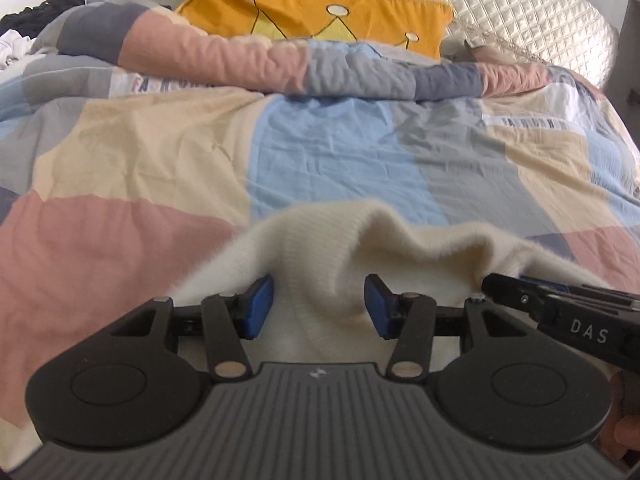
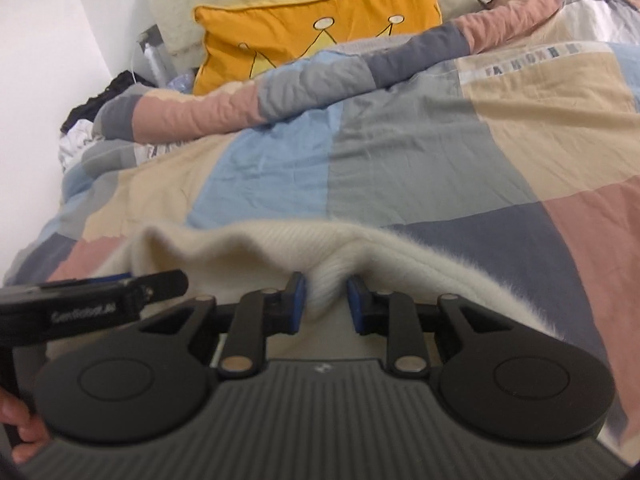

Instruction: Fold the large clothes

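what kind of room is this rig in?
Most likely a bedroom: a bed with a patchwork duvet, a yellow crown-print pillow against a quilted cream headboard, and a cream knit garment on the duvet.

I face a bed (image 1: 360, 152) covered with a patchwork quilt (image 1: 140, 152) in pink, cream, blue and grey blocks. At its head, an orange cushion (image 1: 304, 4) with a crown design leans on a cream quilted headboard (image 1: 520, 12). A white wall (image 2: 48, 40) stands left, with dark clothes (image 1: 52, 4) heaped beside it.
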### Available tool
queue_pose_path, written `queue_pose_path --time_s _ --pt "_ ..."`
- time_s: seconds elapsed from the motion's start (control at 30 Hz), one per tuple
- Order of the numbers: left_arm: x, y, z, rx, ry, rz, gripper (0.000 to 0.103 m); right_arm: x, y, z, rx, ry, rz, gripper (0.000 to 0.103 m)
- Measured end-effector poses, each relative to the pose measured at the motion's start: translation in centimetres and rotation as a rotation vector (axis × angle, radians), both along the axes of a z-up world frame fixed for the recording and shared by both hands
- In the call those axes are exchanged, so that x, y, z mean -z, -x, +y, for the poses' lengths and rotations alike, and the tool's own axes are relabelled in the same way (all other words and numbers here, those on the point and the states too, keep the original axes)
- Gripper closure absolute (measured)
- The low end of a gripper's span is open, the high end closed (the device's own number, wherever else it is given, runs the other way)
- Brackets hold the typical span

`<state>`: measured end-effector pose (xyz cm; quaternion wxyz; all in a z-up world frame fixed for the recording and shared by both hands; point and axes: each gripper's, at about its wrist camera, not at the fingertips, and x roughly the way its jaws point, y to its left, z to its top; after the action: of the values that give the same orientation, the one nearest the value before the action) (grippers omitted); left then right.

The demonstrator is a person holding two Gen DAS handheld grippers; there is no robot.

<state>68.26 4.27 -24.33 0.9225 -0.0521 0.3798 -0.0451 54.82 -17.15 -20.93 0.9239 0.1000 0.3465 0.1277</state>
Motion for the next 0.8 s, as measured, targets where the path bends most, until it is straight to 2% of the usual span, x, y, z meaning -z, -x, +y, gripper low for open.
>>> queue_pose_path --time_s 0.1,0.2,0.3,0.4,0.6,0.7,0.8 --pt "-0.1 1.1 -0.2 0.033 -0.029 -0.024 0.047 -0.2 0.4 -0.2 0.001 -0.014 -0.005 0.076" --pt "-1.3 2.7 0.1 0.044 -0.02 -0.038 0.047 -1.0 1.4 -0.5 0.005 -0.049 -0.003 0.074" --pt "-3.6 5.2 0.7 0.04 -0.018 -0.071 0.047 -2.3 3.2 -0.7 -0.001 -0.072 -0.019 0.074" --pt "-6.5 8.5 1.7 0.03 0.03 -0.076 0.047 -3.8 5.4 -0.6 -0.007 -0.07 -0.033 0.074" --pt "-12.3 17.8 3.7 0.045 0.034 -0.092 0.047 -7.8 12.5 -0.4 -0.026 -0.075 -0.076 0.074" --pt "-13.8 23.8 4.5 0.081 0.033 -0.1 0.047 -9.6 17.1 -0.3 -0.041 -0.061 -0.109 0.074" --pt "-14.5 29.8 5.2 0.077 0.043 -0.081 0.047 -10.9 21.3 -0.2 -0.028 -0.037 -0.139 0.074"
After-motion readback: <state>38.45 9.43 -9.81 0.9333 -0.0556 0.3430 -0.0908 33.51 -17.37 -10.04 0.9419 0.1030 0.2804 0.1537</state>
